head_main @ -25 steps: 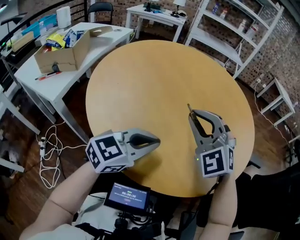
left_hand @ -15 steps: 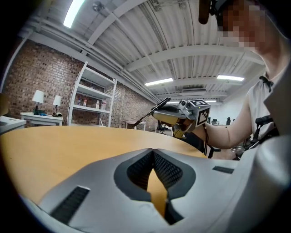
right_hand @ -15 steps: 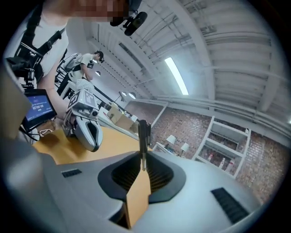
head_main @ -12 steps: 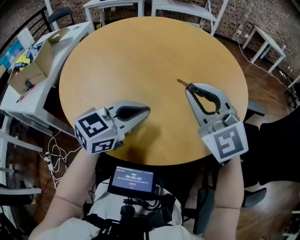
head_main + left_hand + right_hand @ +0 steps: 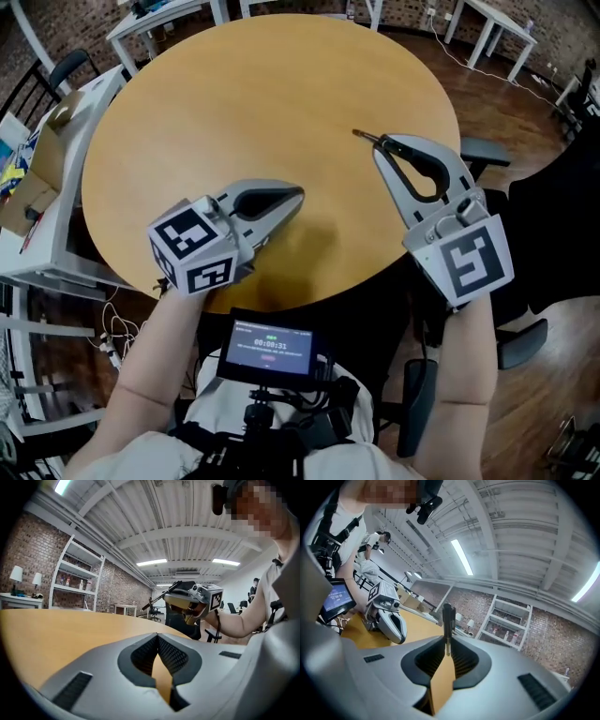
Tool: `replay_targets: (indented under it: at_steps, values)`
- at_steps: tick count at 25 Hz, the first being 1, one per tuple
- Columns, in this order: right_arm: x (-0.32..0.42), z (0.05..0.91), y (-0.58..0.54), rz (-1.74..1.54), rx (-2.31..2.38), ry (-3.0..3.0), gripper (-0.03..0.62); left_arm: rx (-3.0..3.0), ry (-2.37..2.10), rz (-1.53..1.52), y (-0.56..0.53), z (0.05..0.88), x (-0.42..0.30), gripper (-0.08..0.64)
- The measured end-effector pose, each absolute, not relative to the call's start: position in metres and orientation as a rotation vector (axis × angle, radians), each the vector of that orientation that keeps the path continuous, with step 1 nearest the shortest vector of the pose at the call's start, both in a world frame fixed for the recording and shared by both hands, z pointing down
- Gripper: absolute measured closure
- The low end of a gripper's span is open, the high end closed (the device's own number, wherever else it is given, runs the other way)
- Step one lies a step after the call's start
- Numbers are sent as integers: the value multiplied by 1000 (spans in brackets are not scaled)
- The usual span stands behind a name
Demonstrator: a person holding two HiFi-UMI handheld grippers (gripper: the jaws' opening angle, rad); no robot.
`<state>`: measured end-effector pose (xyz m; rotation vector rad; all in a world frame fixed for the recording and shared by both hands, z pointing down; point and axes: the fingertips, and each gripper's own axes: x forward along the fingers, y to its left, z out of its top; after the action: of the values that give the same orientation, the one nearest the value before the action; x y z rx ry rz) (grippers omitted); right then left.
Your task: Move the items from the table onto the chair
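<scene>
The round wooden table (image 5: 234,103) has nothing lying on it in the head view. My right gripper (image 5: 382,144) hovers over its right edge, shut on a thin dark pen-like stick (image 5: 365,137) that pokes out past the tips. In the right gripper view the stick (image 5: 448,617) stands up from the closed jaws of the right gripper (image 5: 447,641). My left gripper (image 5: 298,195) is shut with nothing in it, above the table's near edge; its tips meet in the left gripper view (image 5: 157,637). A black chair (image 5: 562,211) stands right of the table.
A white side table (image 5: 70,112) with a cardboard box (image 5: 33,183) stands at the left. More white tables (image 5: 159,14) are at the back. Cables (image 5: 114,328) lie on the wooden floor. A small screen (image 5: 272,349) hangs at the person's chest.
The view has swung right: the table slid up and left, and the black chair came in at the right. Both grippers drew back to the table's near edge. The right gripper rolled, still holding the stick.
</scene>
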<state>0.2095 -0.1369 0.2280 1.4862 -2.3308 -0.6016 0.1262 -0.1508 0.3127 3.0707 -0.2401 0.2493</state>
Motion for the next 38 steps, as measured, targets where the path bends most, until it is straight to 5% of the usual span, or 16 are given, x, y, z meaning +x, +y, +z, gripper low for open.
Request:
replay_targets:
  at_steps: [26, 38]
  values:
    - [401, 254, 9, -406, 1971, -1999, 543, 3081, 79, 275, -57, 308, 314, 554]
    - [511, 421, 32, -154, 1556, -1488, 543, 3080, 132, 284, -39, 307, 343, 554]
